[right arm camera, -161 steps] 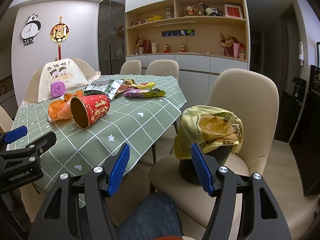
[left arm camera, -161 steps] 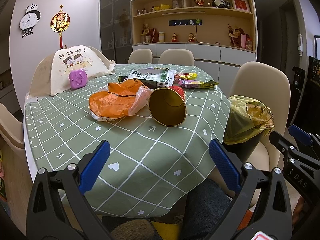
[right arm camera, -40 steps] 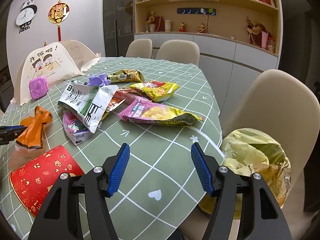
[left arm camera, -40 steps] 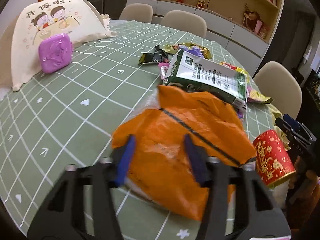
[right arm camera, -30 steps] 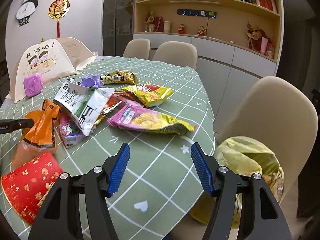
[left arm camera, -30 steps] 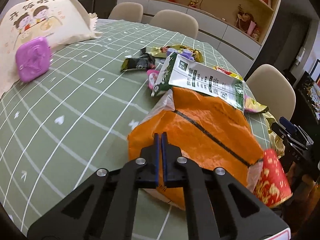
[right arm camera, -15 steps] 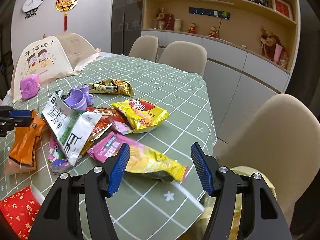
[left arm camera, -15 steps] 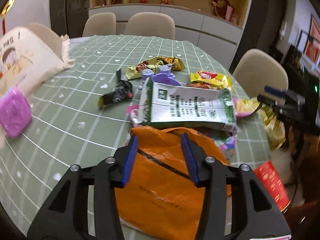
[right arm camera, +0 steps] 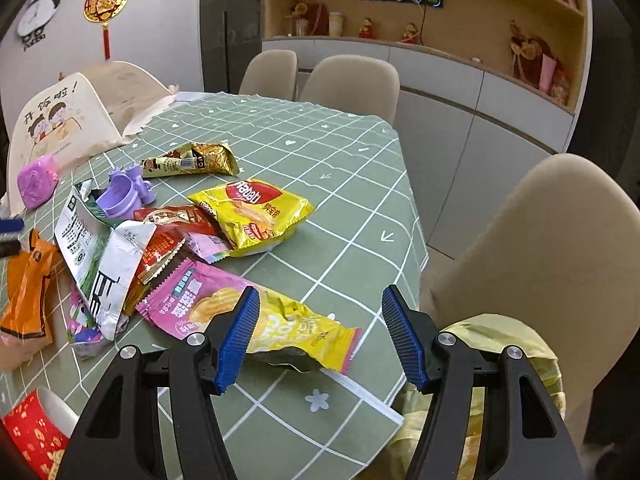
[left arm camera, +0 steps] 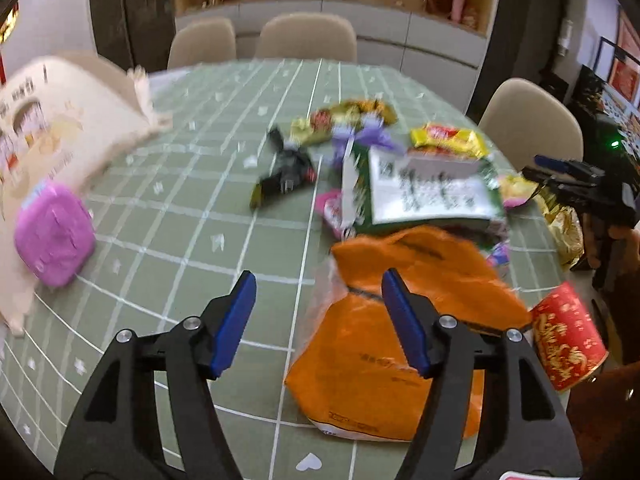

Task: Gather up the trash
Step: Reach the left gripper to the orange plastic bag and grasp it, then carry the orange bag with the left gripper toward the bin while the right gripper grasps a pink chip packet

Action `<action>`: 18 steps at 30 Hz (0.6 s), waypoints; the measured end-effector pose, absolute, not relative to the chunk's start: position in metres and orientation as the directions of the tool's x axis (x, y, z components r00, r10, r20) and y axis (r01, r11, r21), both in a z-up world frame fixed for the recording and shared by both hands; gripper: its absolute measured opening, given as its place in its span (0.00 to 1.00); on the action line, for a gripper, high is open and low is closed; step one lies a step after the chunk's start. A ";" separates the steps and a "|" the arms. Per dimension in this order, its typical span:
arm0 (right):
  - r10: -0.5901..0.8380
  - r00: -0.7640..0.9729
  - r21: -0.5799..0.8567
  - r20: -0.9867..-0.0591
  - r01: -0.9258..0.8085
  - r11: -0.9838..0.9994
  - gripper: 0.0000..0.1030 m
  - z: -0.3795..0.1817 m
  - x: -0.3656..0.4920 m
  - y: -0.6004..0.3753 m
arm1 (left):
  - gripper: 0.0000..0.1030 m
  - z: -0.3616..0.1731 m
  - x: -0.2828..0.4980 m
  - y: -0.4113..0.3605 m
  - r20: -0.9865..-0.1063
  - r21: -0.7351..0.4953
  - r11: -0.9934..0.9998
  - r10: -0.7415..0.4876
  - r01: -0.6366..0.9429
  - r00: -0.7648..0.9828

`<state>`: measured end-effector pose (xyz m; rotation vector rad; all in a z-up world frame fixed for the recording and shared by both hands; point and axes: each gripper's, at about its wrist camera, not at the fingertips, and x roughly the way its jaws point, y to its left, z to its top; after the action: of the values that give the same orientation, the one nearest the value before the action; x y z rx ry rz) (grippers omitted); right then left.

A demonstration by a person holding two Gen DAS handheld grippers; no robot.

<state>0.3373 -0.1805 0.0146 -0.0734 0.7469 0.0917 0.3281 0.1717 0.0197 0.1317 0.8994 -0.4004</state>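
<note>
Left wrist view shows the left gripper [left arm camera: 316, 320] over the table [left arm camera: 192, 200], jaws opening with nothing between them; the orange bag [left arm camera: 400, 320] lies just beside its right pad. Right wrist view shows the right gripper [right arm camera: 320, 332] wide and empty above the pink-yellow packet [right arm camera: 256, 316] near the table edge, with the lined bin [right arm camera: 500, 344] just past it on the chair. I judge this the reach step: next, 1 gripper must drop and close on a wrapper.
</note>
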 end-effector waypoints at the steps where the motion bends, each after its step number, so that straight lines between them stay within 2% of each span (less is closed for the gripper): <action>1: 0.051 0.734 -0.046 -0.677 -0.111 0.993 0.59 0.016 0.337 -0.177 | 0.55 0.015 0.330 0.172 -0.792 -0.064 0.920 -0.283 0.388 0.541; 2: 0.048 0.736 -0.054 -0.675 -0.114 0.992 0.59 0.016 0.336 -0.175 | 0.43 0.010 0.333 0.172 -0.801 -0.074 0.921 -0.284 0.383 0.528; 3: 0.044 0.739 -0.065 -0.672 -0.117 0.991 0.59 0.018 0.336 -0.172 | 0.36 0.005 0.336 0.171 -0.810 -0.088 0.920 -0.289 0.382 0.510; 4: 0.041 0.742 -0.073 -0.670 -0.121 0.990 0.59 0.019 0.335 -0.170 | 0.23 0.002 0.338 0.169 -0.813 -0.111 0.915 -0.308 0.388 0.493; 6: 0.045 0.742 -0.078 -0.669 -0.131 0.988 0.59 0.022 0.336 -0.168 | 0.17 0.002 0.340 0.162 -0.809 -0.113 0.911 -0.317 0.397 0.496; 12: 0.110 0.725 -0.040 -0.680 -0.186 0.982 0.59 0.033 0.354 -0.173 | 0.15 0.030 0.356 0.125 -0.760 -0.100 0.889 -0.358 0.447 0.543; 15: 0.157 0.678 0.017 -0.718 -0.209 0.978 0.59 0.022 0.368 -0.181 | 0.14 0.044 0.369 0.113 -0.729 -0.132 0.895 -0.379 0.426 0.570; 18: 0.128 0.637 -0.007 -0.761 -0.205 0.979 0.59 0.003 0.375 -0.184 | 0.14 0.050 0.377 0.108 -0.714 -0.166 0.902 -0.388 0.398 0.583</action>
<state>0.3749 -0.1839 0.0030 -0.0959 0.8604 0.1901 0.3774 0.1082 0.0504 0.0129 0.8300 -0.4590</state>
